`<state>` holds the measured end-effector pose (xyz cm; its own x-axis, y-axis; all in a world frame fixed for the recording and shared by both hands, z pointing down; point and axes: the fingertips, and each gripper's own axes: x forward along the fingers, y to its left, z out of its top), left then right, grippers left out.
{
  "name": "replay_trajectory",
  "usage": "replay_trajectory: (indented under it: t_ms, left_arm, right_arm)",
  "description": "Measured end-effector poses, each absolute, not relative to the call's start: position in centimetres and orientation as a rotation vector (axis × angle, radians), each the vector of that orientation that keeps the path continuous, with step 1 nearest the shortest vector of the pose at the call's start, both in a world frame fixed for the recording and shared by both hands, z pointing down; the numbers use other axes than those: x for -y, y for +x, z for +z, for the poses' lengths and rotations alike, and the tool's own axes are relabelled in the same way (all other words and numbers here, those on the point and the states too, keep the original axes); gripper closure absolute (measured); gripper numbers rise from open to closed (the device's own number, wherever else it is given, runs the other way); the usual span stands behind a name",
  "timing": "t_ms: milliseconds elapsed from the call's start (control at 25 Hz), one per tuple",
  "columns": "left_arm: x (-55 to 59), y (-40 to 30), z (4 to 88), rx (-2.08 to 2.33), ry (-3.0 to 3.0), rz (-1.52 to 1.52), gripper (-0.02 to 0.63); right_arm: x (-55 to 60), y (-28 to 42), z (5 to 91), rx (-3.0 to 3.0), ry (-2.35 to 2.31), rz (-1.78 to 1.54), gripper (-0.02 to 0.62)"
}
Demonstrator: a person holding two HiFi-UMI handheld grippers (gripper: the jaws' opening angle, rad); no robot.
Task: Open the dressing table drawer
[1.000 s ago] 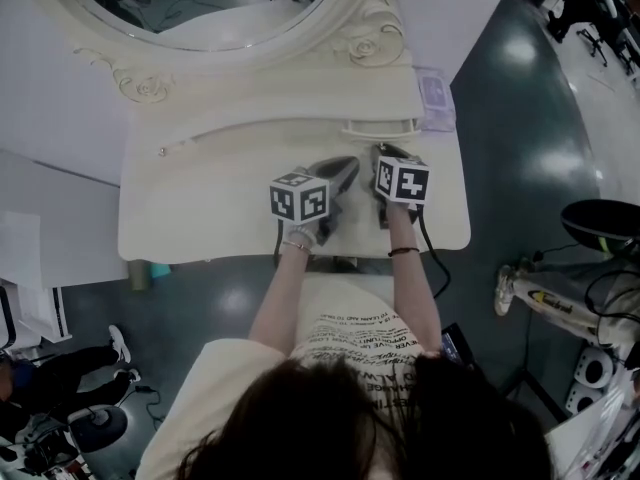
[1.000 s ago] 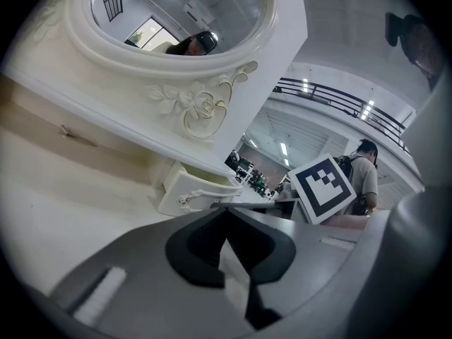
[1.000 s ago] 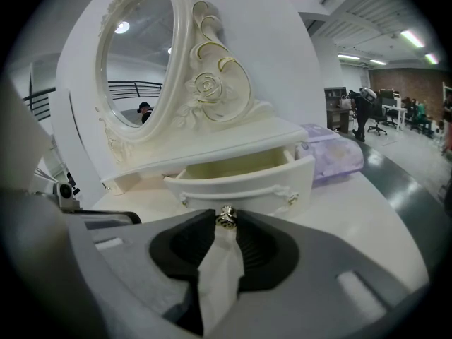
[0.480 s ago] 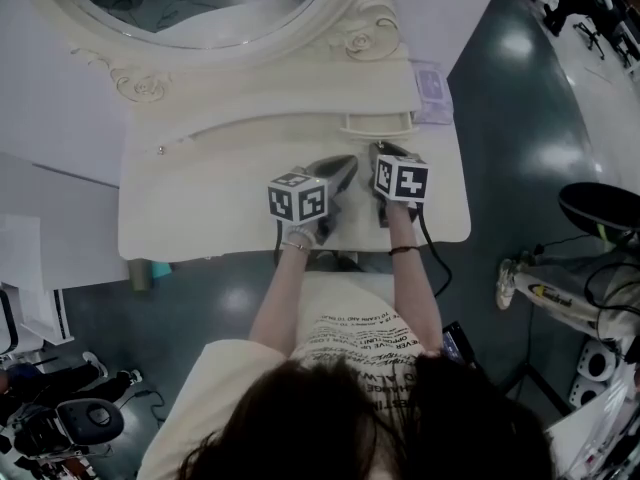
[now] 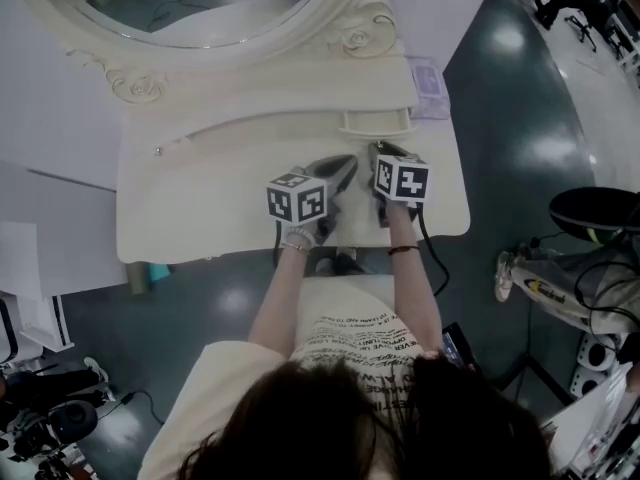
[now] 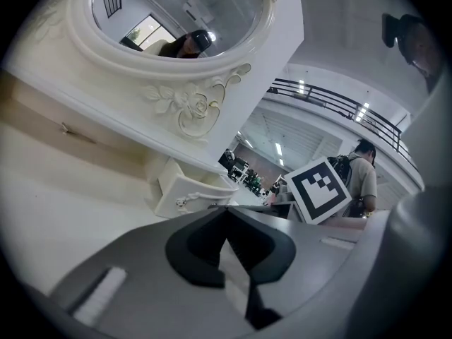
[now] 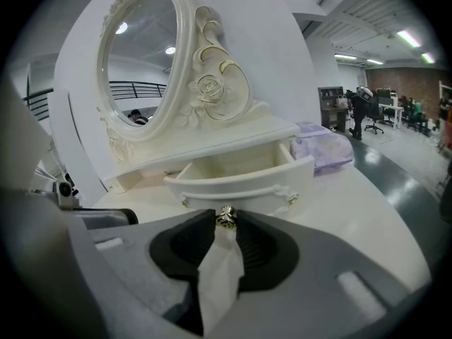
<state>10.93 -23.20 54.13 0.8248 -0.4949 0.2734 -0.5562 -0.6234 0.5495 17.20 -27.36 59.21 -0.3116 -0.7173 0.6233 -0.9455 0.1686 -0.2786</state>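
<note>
One drawer already stands pulled out beneath the mirror, toward the desk's right side, and looks bare inside, so the opening seems done. The right gripper points down at it from just in front, its fingers pinching what looks like a small ring, probably meant to go into the drawer. The left gripper waits beside it, fingers pressed together on nothing, out of the way

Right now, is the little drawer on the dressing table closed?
No, the drawer stands pulled well out, and the right gripper view looks into its open top.
</note>
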Motion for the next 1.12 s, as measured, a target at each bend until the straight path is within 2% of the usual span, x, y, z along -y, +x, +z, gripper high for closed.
replay_trajectory:
  t_ms: [1120]
  left_arm:
    - [21.6,10.9,54.0,0.739,2.368,0.146,0.606]
  right_arm:
    - [25.7,17.3,59.1,2.124,1.598,0.909,0.494]
